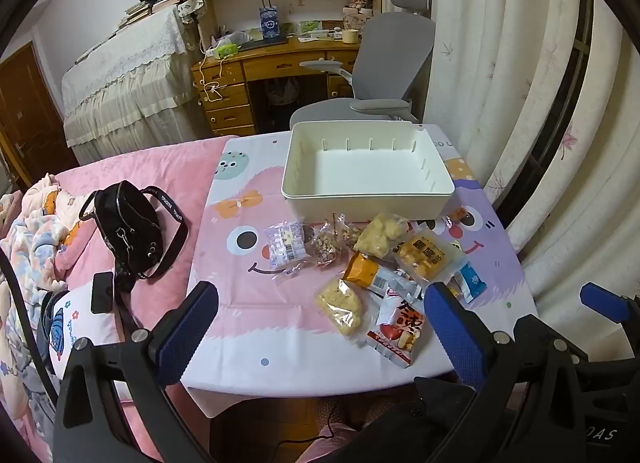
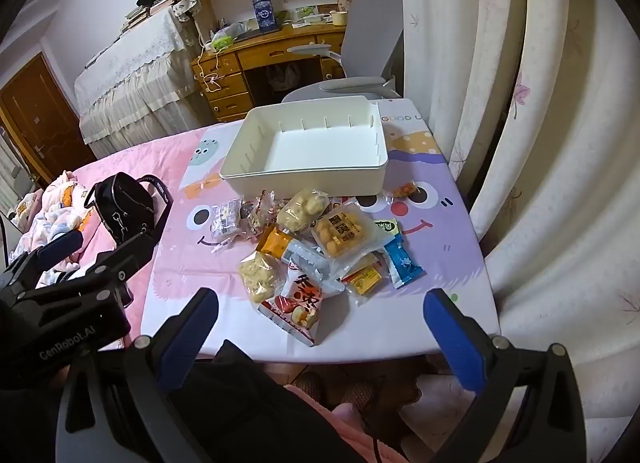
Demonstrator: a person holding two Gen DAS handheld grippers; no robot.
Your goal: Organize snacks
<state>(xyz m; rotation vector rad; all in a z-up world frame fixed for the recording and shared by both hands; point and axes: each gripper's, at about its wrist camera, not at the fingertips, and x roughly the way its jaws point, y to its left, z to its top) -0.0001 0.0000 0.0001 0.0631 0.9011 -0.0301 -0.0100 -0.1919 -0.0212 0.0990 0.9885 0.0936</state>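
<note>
A white empty bin (image 1: 368,191) (image 2: 304,179) stands at the far side of a small table with a cartoon cloth (image 1: 256,327) (image 2: 448,247). Several snack packets lie in a pile in front of it: a red-and-white packet (image 1: 398,333) (image 2: 298,309), a clear bag of yellow crackers (image 1: 340,305) (image 2: 258,275), a yellow egg-yolk pastry pack (image 1: 428,255) (image 2: 344,237) and a blue sachet (image 1: 472,281) (image 2: 402,263). My left gripper (image 1: 320,327) is open and empty, above the table's near edge. My right gripper (image 2: 320,335) is open and empty, near the same edge.
A black handbag (image 1: 128,231) (image 2: 124,211) and a phone (image 1: 102,291) lie on the pink bed left of the table. A grey office chair (image 1: 384,75) stands behind the bin. Curtains (image 1: 520,103) hang on the right. The other gripper shows at each view's edge.
</note>
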